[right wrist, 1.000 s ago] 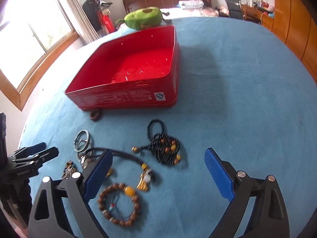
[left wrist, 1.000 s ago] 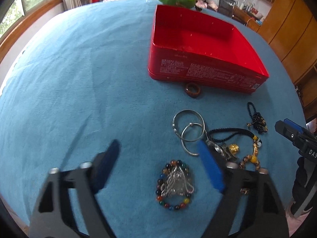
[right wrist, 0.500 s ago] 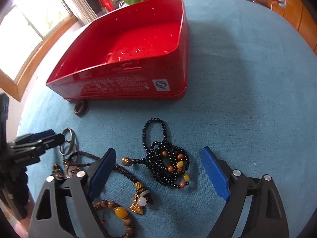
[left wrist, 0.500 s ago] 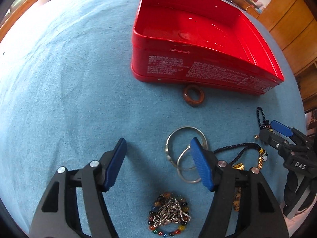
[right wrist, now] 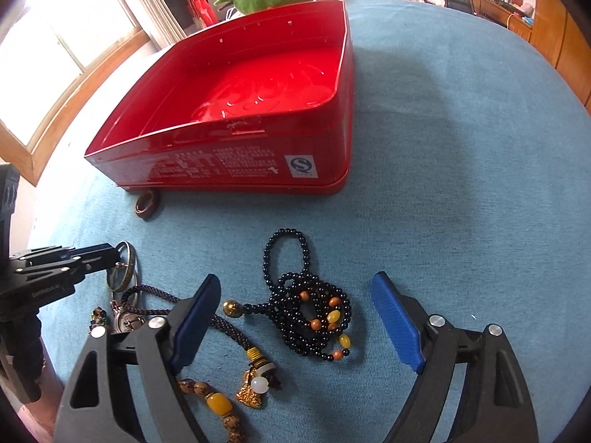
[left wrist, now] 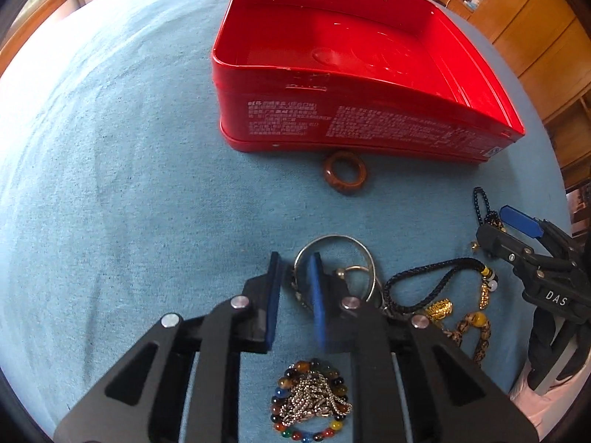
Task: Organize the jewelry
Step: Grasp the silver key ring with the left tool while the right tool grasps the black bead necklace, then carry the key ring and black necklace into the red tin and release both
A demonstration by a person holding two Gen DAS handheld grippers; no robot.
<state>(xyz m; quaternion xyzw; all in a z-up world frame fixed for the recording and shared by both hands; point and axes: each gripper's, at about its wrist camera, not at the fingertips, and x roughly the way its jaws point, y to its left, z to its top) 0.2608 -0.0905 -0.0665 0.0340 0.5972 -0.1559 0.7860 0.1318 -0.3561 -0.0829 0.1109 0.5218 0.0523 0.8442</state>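
Since the earlier frames, the left tongs (left wrist: 295,269) have come forward from the multicolour bead bracelet (left wrist: 310,402) to the silver rings (left wrist: 334,258), and their jaws have just been closing. Now they are almost together, with the left rim of the larger ring between the blue pads; whether the pads already press on it I cannot tell. In the right view one ring stands tilted at those tips. The bead bracelet, with a silver chain (left wrist: 314,398) heaped inside it, now lies at 6 o'clock, low between the black arms.

Right tongs (right wrist: 295,317) are spread wide and hang over the black bead necklace (right wrist: 306,306), which lies between the pads without touching them. A braided cord with gold charm (right wrist: 255,391) lies at 7 o'clock from it.

On the blue surface (right wrist: 461,203) the red tin (right wrist: 240,155) stands open at 12 o'clock, with no jewelry inside. A brown ring (left wrist: 345,175) lies just beside its near wall.
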